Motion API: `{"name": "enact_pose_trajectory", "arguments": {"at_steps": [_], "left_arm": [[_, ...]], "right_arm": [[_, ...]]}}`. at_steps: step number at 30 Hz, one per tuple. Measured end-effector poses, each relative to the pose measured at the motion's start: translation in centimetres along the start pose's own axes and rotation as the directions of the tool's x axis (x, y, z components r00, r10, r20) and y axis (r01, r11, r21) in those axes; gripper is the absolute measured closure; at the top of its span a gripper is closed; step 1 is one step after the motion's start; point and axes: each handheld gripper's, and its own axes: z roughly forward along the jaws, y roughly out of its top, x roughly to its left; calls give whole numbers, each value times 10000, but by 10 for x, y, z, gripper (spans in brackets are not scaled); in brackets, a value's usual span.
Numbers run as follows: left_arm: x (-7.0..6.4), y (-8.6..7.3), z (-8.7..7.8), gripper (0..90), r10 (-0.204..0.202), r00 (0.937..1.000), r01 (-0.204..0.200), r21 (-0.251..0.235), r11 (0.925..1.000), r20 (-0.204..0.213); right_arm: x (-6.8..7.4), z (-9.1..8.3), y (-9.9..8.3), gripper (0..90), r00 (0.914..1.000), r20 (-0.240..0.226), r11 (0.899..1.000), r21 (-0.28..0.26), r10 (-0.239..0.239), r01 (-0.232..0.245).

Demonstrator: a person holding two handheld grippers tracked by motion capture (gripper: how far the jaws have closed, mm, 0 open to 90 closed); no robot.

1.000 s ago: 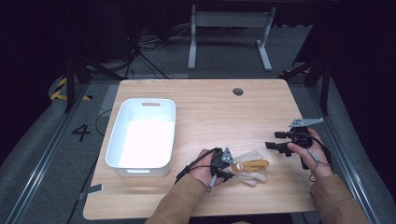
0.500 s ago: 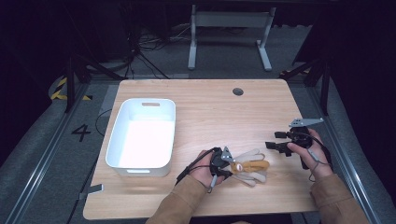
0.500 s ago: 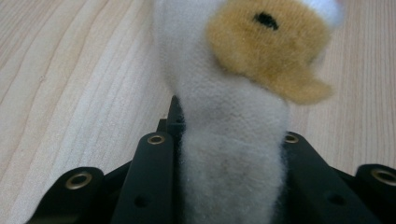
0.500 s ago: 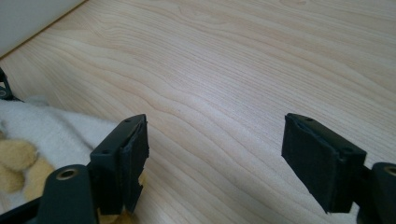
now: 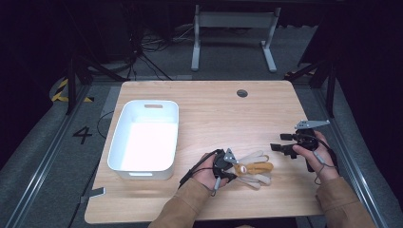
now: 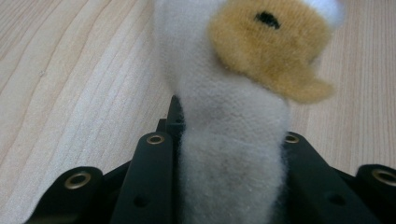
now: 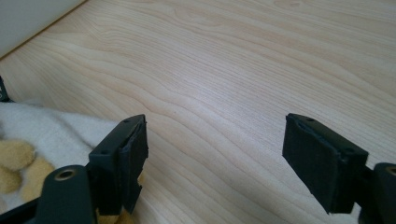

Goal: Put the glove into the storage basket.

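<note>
Your left tool (image 5: 231, 166) clamps the fluffy white-and-tan plush toy (image 6: 233, 140) on the bench (image 5: 214, 109); right tool (image 7: 215, 158) wide apart, w/ nothing between.

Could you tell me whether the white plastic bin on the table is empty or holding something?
Empty: the white plastic bin shows a bare white floor in the high view.

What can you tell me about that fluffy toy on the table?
The toy is a soft plush, cream-white with tan-orange patches and a small black spot like an eye. Long pale limbs or ears splay out flat on the wooden table near its front edge, right of the white bin. The left gripper is shut on one fuzzy white part; its black jaws press on either side. The right gripper is open beside it.
</note>
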Motion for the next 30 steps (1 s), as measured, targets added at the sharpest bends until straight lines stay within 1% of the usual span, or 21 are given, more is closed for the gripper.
{"name": "enact_pose_trajectory", "arguments": {"at_steps": [4,6,9,12,13,15,18,20,21,22,23,25,26,30], "left_arm": [[0,1,-2,709,-129,9999,129,41,9999,4],[0,2,-4,709,-168,9999,168,-13,9999,-17],[-1,4,-6,710,-185,9998,186,11,9998,-12],[-1,8,-11,712,-314,9995,314,31,9995,3],[-1,10,-12,711,-277,9996,277,10,9996,-23],[0,13,-17,711,-341,9994,341,-29,9994,24],[0,18,-24,712,-438,9990,437,-99,9990,-57],[1,20,-29,711,-423,9991,421,-160,9990,-78],[1,21,-31,711,-503,9987,502,-194,9986,-76],[1,21,-31,711,-503,9987,502,-194,9986,-76],[1,24,-36,710,-581,9983,578,-238,9980,-95],[1,25,-38,711,-628,9980,625,-275,9977,-98],[2,26,-40,711,-650,9978,646,-310,9974,-104],[3,30,-49,712,-762,9968,753,-330,9966,-261]], "right_arm": [[0,0,0,229,10000,86,9999,-165,-24,26],[-1,-1,0,229,9999,160,9997,-247,24,-20],[-2,-1,0,255,9994,282,9994,-296,179,-170],[-3,-1,0,255,9992,345,9993,-297,220,-209],[-4,-2,0,256,9990,366,9992,-295,267,-256],[-5,-2,0,256,9986,420,9991,-285,319,-307],[-8,-2,-2,284,9980,540,9994,-116,325,-319],[-9,-1,-3,316,9982,499,9994,51,338,-341],[-10,-1,-3,335,9983,483,9994,104,331,-336],[-10,-1,-3,335,9983,483,9994,104,331,-336],[-11,-1,-3,400,9985,478,9992,287,263,-277],[-11,-1,-3,416,9986,474,9991,358,231,-248],[-11,0,-3,455,9988,445,9985,495,194,-216],[-13,2,-5,465,9989,437,9972,720,164,-195]]}}
